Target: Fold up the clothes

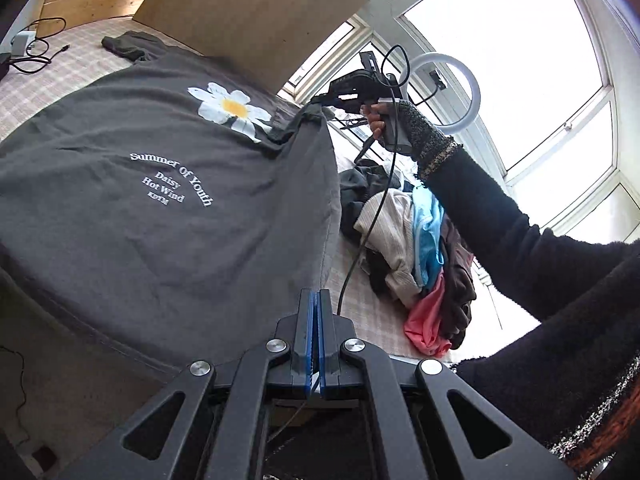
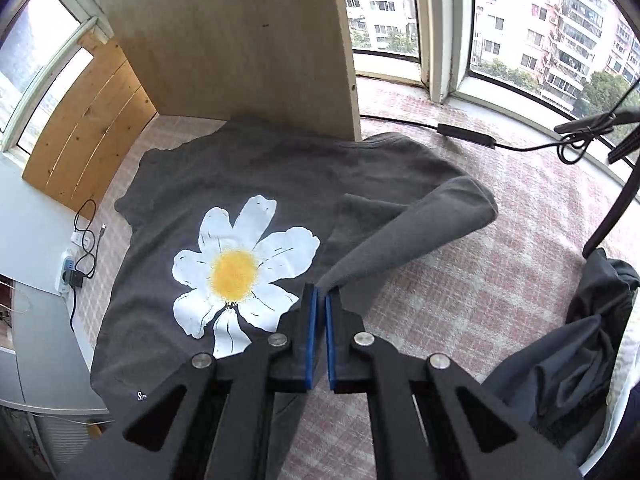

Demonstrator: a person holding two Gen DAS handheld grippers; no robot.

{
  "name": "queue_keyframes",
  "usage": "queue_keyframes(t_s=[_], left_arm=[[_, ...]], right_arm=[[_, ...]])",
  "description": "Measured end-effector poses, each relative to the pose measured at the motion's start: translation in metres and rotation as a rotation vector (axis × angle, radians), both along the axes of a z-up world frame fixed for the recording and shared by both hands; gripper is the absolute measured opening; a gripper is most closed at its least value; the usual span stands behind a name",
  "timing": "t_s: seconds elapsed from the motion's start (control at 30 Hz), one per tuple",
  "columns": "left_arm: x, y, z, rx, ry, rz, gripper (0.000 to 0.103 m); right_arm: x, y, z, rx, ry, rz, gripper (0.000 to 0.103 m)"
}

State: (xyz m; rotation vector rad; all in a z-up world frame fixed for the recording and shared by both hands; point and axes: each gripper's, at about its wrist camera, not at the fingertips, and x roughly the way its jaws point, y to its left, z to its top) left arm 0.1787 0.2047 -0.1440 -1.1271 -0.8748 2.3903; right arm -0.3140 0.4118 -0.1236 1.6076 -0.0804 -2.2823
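Now sleeve (image 2: 404, 232) between right gripper (image 2: 321, 300) fingers

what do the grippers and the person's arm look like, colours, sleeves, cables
Both the left gripper and the right gripper are black, with flat blue pads on the fingers, slotted linkage arms and round silver bolts. A black cable hangs from the right gripper's pistol-style handle. The right hand wears a grey knitted fingerless glove with a patterned cuff, below a fuzzy black sleeve.
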Motion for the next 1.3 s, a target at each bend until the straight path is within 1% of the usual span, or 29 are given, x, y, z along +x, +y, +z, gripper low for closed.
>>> queue_keyframes(t_s=[0.07,0.17,0.27,0.4,0.47,0.5,0.57,0.6,0.7,0.83,0.87,0.97,1.03,1.13,1.17,1.2,1.23,1.27,1.3], left_arm=[[0.000,-0.020,-0.010,-0.006,-0.013,0.061,0.001],[0.002,-0.045,-0.038,0.001,-0.066,0.134,0.001],[0.000,-0.063,-0.068,0.008,-0.130,0.172,0.001],[-0.001,-0.073,-0.094,0.019,-0.191,0.189,0.001],[-0.001,-0.077,-0.100,0.027,-0.208,0.194,0.001],[0.000,-0.078,-0.100,0.029,-0.209,0.196,0.001],[0.000,-0.079,-0.096,0.021,-0.198,0.196,0.001],[0.000,-0.080,-0.094,0.019,-0.196,0.197,0.001],[0.001,-0.084,-0.092,0.046,-0.193,0.206,0.001],[0.004,-0.082,-0.095,0.067,-0.214,0.200,0.001],[0.004,-0.086,-0.096,0.051,-0.227,0.222,0.001],[0.005,-0.106,-0.103,-0.042,-0.308,0.344,0.000],[0.009,-0.114,-0.101,-0.060,-0.315,0.381,0.000],[0.011,-0.091,-0.084,-0.098,-0.271,0.302,0.000],[0.006,-0.075,-0.078,-0.119,-0.257,0.248,0.000],[0.002,-0.057,-0.075,-0.127,-0.253,0.189,0.010],[-0.003,-0.039,-0.072,-0.139,-0.249,0.136,0.024],[-0.007,-0.022,-0.071,-0.160,-0.248,0.093,0.029],[-0.012,-0.005,-0.069,-0.195,-0.243,0.053,0.031]], right_arm=[[-0.009,-0.030,-0.006,0.038,-0.003,0.033,0.004],[-0.024,-0.070,-0.028,0.118,-0.010,0.065,0.004],[-0.035,-0.097,-0.055,0.163,-0.049,0.079,0.004],[-0.038,-0.114,-0.080,0.213,-0.077,0.116,0.005],[-0.039,-0.117,-0.085,0.214,-0.096,0.141,0.013],[-0.039,-0.115,-0.083,0.194,-0.105,0.147,0.017],[-0.034,-0.107,-0.074,0.151,-0.115,0.151,0.041],[-0.029,-0.101,-0.067,0.143,-0.098,0.149,0.043],[-0.007,-0.083,-0.046,0.128,-0.037,0.156,0.044],[0.049,-0.066,-0.028,0.099,0.015,0.236,0.044],[0.065,-0.065,-0.026,0.086,0.021,0.260,0.044],[0.121,-0.066,-0.028,0.040,0.029,0.371,0.044],[0.154,-0.071,-0.036,0.046,0.017,0.435,0.044],[0.183,-0.071,-0.049,0.051,-0.014,0.471,0.044],[0.187,-0.067,-0.052,0.063,-0.010,0.463,0.044],[0.188,-0.061,-0.054,0.074,-0.007,0.445,0.044],[0.185,-0.053,-0.056,0.078,-0.010,0.413,0.044],[0.179,-0.043,-0.058,0.071,-0.019,0.370,0.044],[0.171,-0.033,-0.060,0.058,-0.032,0.326,0.044]])
